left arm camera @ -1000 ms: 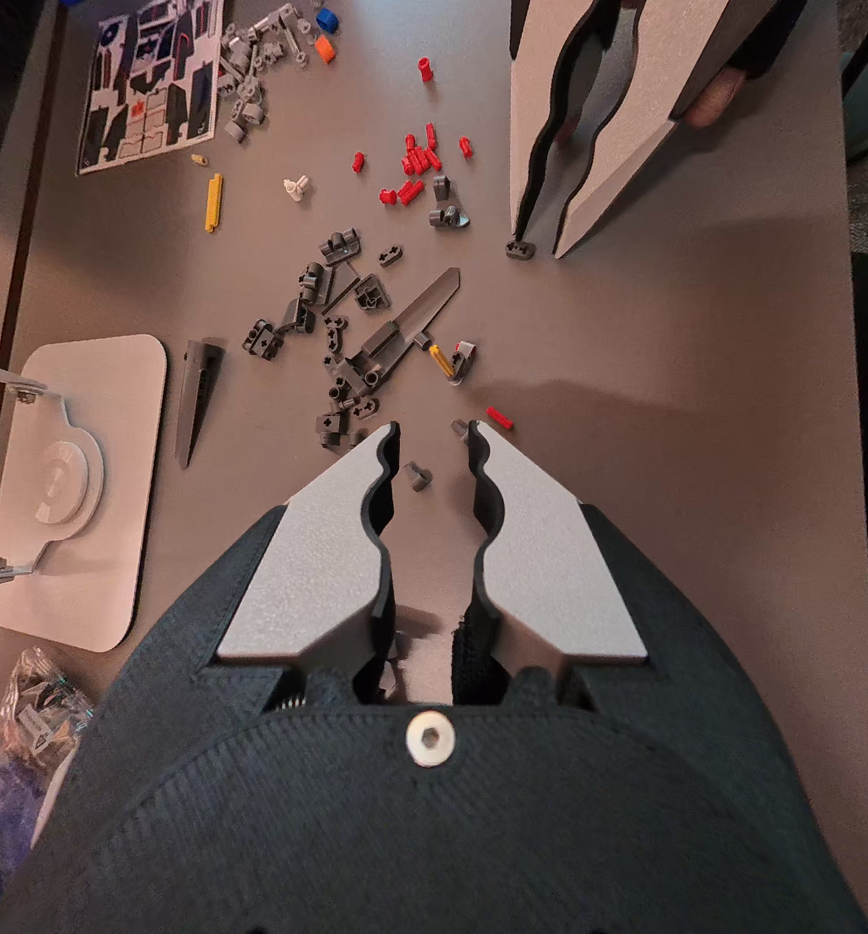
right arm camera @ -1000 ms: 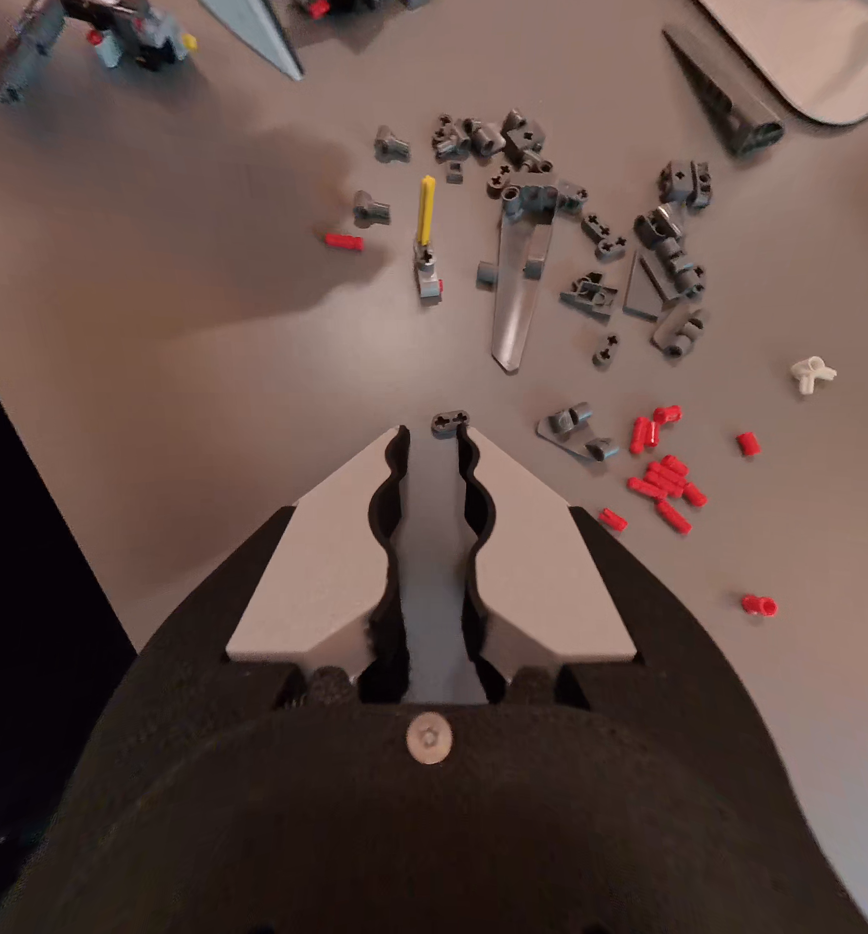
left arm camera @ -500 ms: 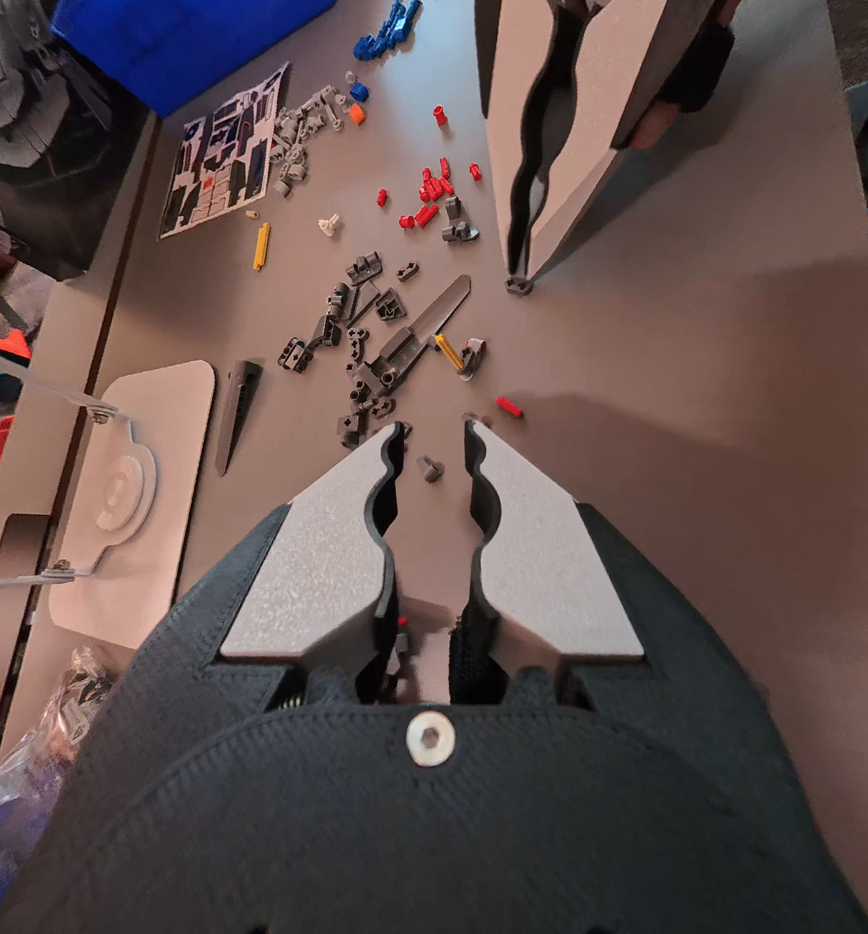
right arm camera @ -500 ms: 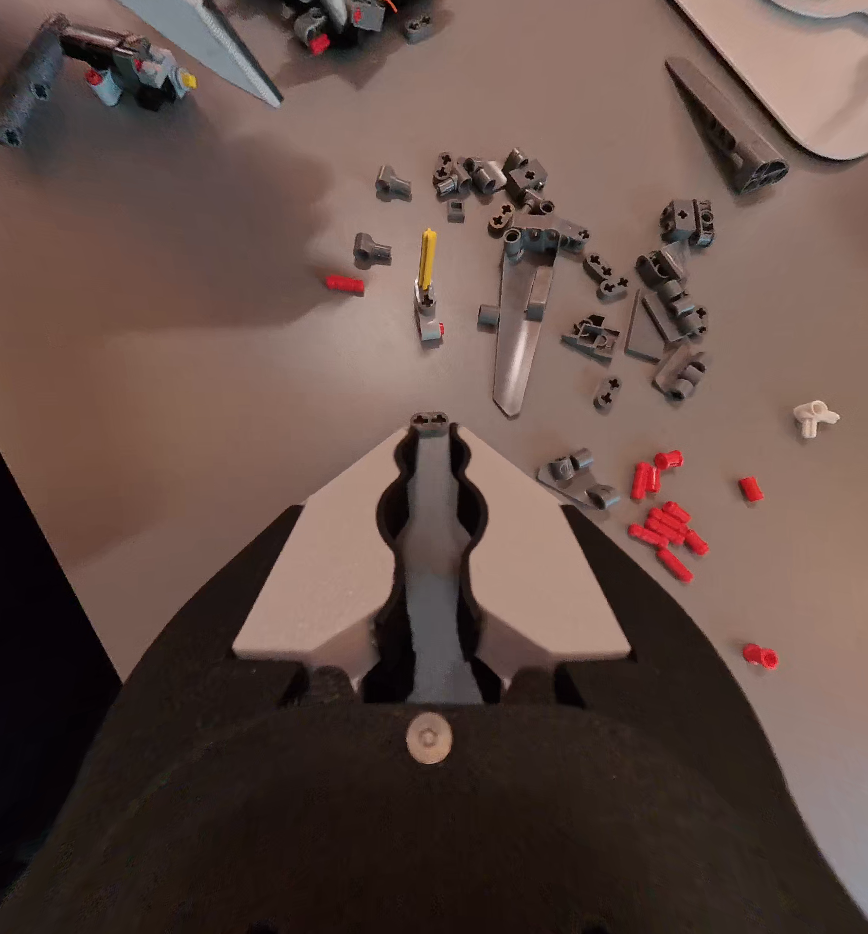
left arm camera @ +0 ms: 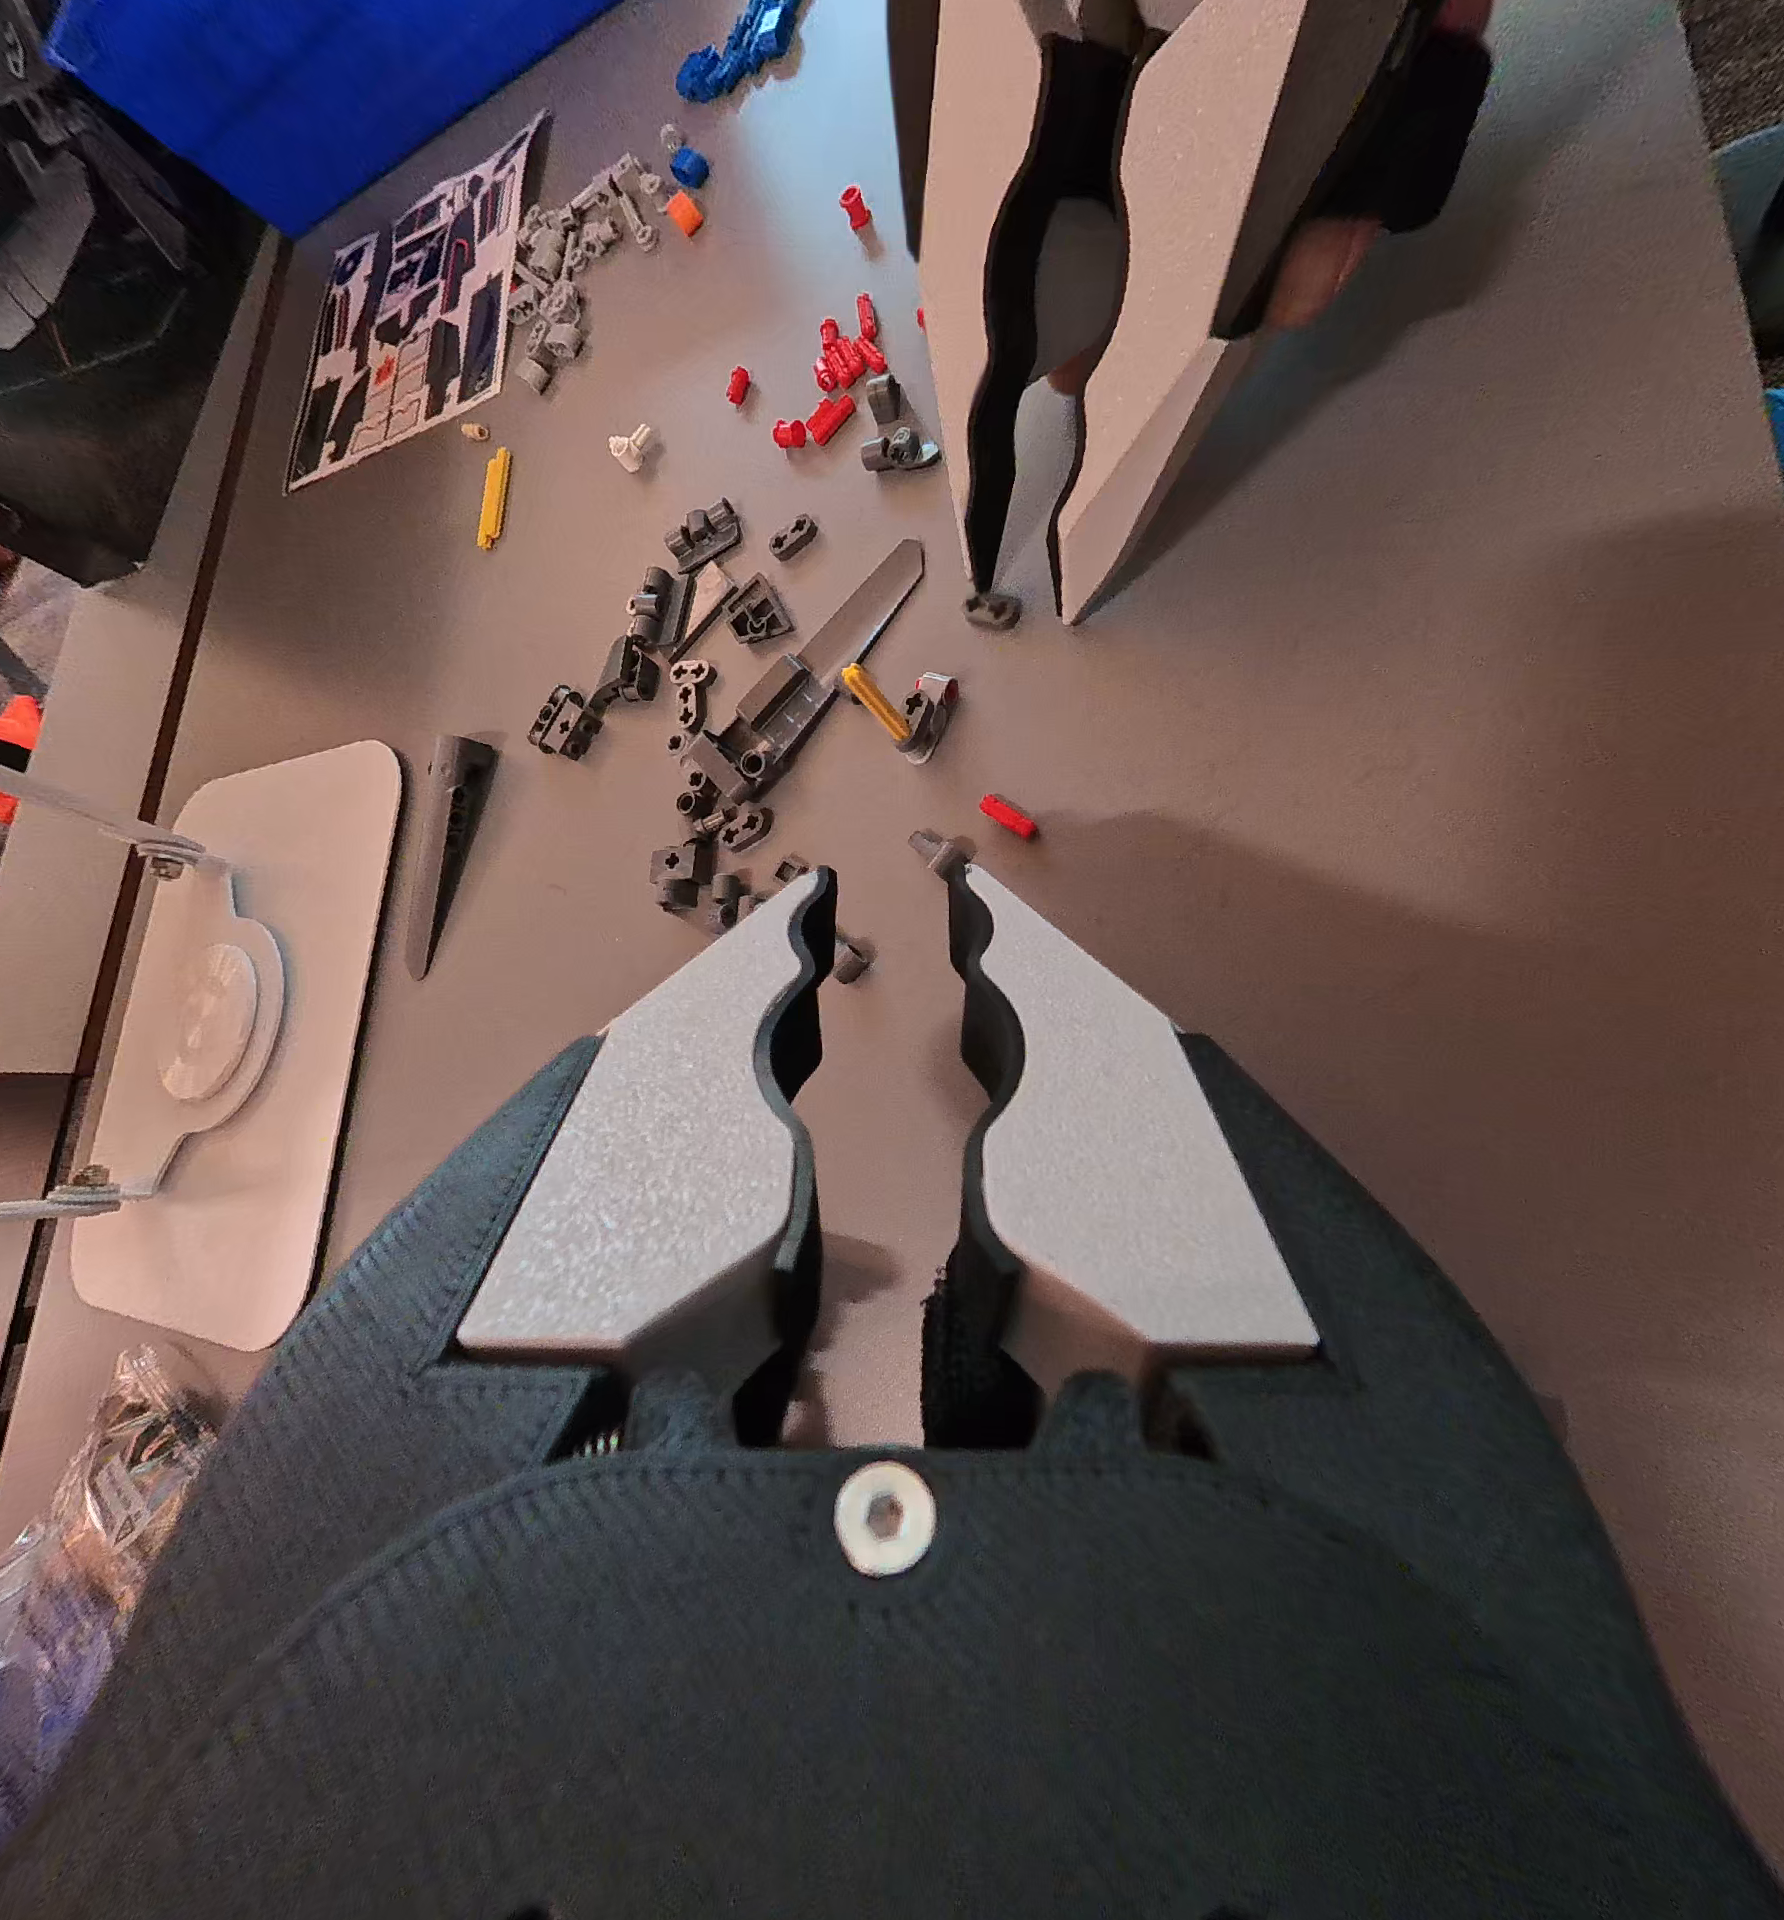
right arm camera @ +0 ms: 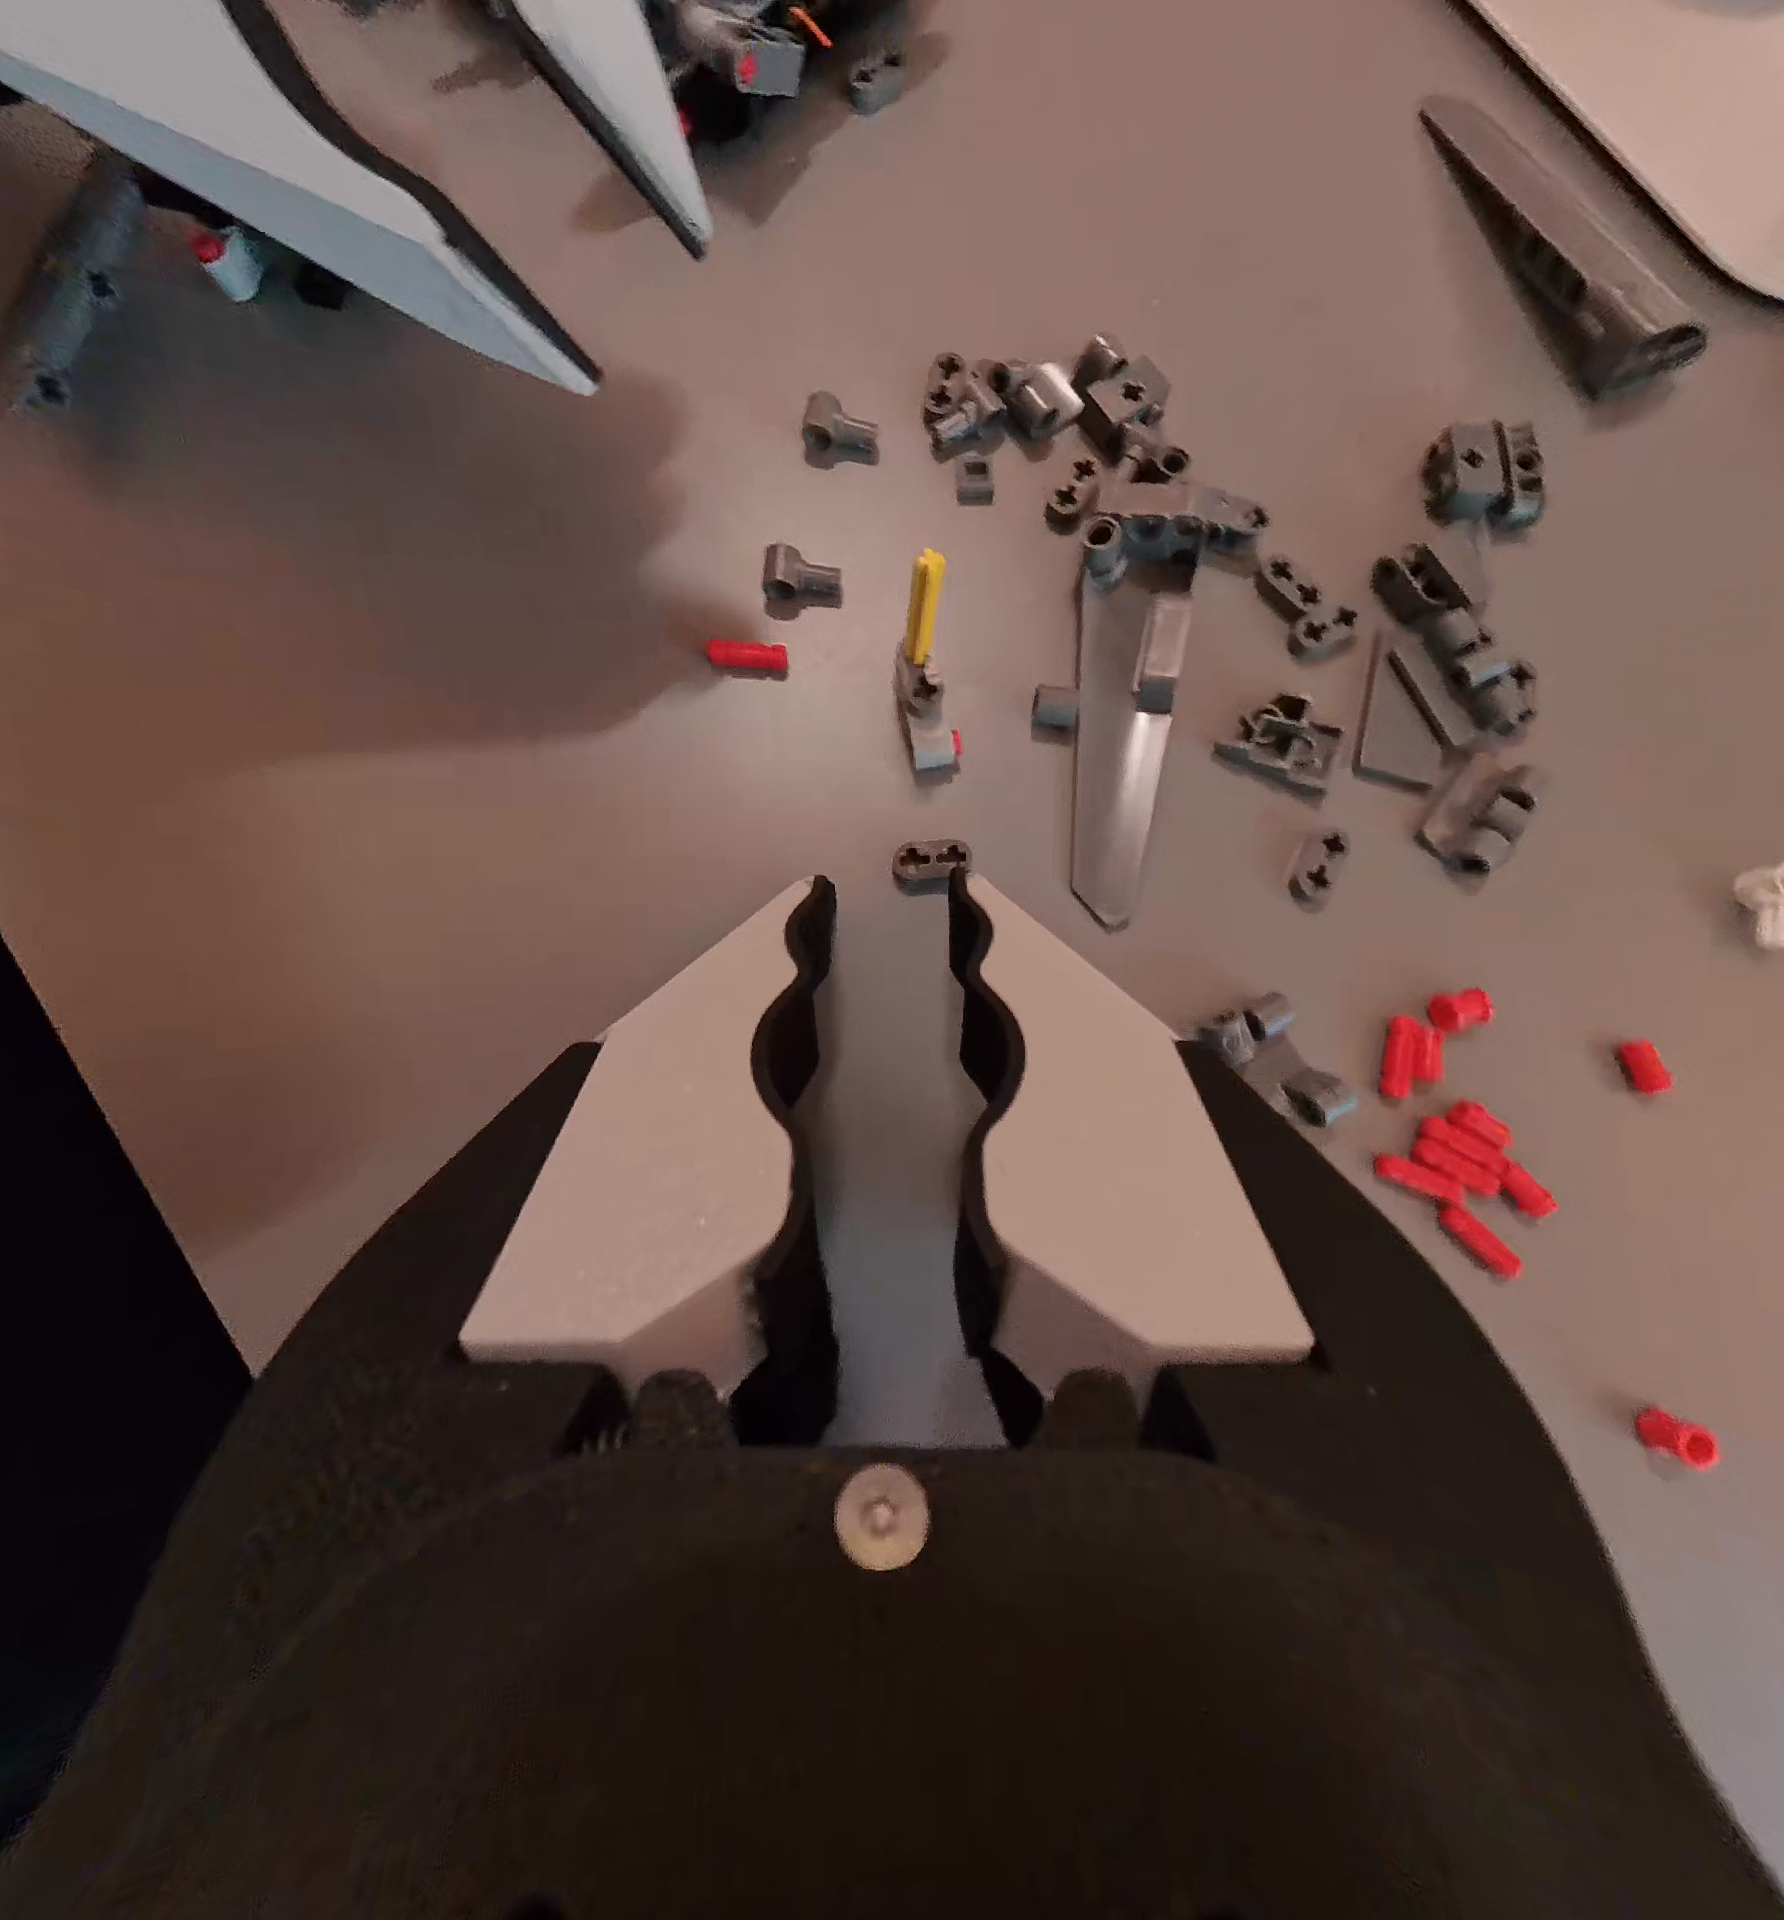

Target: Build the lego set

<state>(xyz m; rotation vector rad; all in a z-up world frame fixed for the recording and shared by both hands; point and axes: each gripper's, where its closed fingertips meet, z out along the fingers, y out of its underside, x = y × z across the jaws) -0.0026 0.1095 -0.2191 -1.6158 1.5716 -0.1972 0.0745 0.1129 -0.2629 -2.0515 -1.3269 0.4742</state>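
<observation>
A: We see the left gripper [left arm camera: 888,883] released, a small grey piece [left arm camera: 850,961] loose beside one finger.

B: Right gripper [right arm camera: 888,883] released too; a two-hole grey link [right arm camera: 929,858] lies on the table [right arm camera: 452,831] at its fingertip.

Left hand-held gripper [left arm camera: 890,883]: jaws apart, nothing gripped.
Nearest: small grey connector [left arm camera: 850,961] lies between the fingers, beside the left one.
Right hand-held gripper [left arm camera: 1023,608]: jaws apart, tips by a grey link [left arm camera: 992,610].
Surface [left arm camera: 1387,727]: scattered grey parts [left arm camera: 722,727], red pins [left arm camera: 841,358].
</observation>
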